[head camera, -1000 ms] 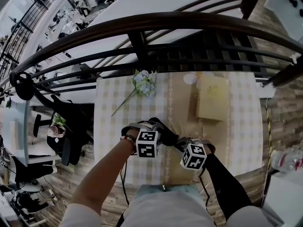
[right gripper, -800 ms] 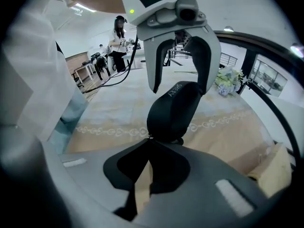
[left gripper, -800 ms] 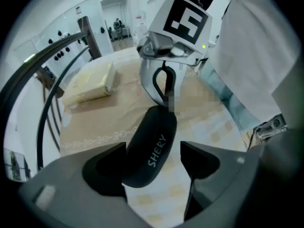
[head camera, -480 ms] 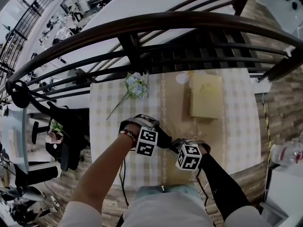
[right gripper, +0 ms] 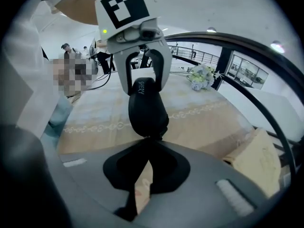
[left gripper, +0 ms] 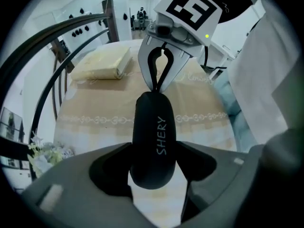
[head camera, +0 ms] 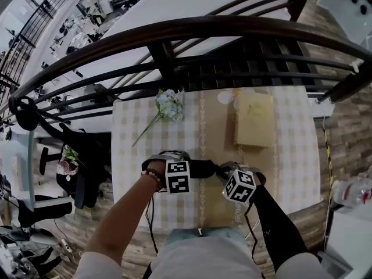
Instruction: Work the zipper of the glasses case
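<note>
Seemingly light, stiff-shelled and smooth, the glasses case (left gripper: 154,137) hangs above the worktop (head camera: 139,132) — left tool (left gripper: 154,158) clamping its body; right tool (right gripper: 151,141) pinched tight on its tapered end — the place to pull from.

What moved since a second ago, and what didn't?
The right hand-held gripper slid a little rightward, so the black oval glasses case now lies more level between the two. Both grips stayed: the left hand-held gripper clamps its body, the right pinches its end. The pale flower sprig and flat yellow package did not move.
</note>
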### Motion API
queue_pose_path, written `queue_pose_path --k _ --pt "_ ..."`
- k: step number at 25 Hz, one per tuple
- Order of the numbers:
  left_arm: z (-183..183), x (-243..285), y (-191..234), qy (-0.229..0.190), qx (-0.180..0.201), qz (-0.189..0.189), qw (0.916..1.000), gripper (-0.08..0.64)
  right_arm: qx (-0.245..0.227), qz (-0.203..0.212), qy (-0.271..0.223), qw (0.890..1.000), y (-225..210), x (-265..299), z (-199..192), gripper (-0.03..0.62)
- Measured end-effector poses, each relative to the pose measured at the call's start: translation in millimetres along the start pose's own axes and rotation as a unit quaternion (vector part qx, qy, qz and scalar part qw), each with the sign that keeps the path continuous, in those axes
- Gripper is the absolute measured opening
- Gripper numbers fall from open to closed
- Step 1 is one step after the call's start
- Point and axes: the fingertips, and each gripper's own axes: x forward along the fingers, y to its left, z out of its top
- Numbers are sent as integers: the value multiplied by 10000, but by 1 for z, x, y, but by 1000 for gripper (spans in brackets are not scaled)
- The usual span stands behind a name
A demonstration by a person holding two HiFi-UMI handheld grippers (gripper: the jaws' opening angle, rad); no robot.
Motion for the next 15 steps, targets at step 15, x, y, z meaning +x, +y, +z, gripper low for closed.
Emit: queue_pose_path --k 15 --pt "9 -20 -28 -773 -571 -61 9954 238 477 -537 -43 9974 -37 1 4 29"
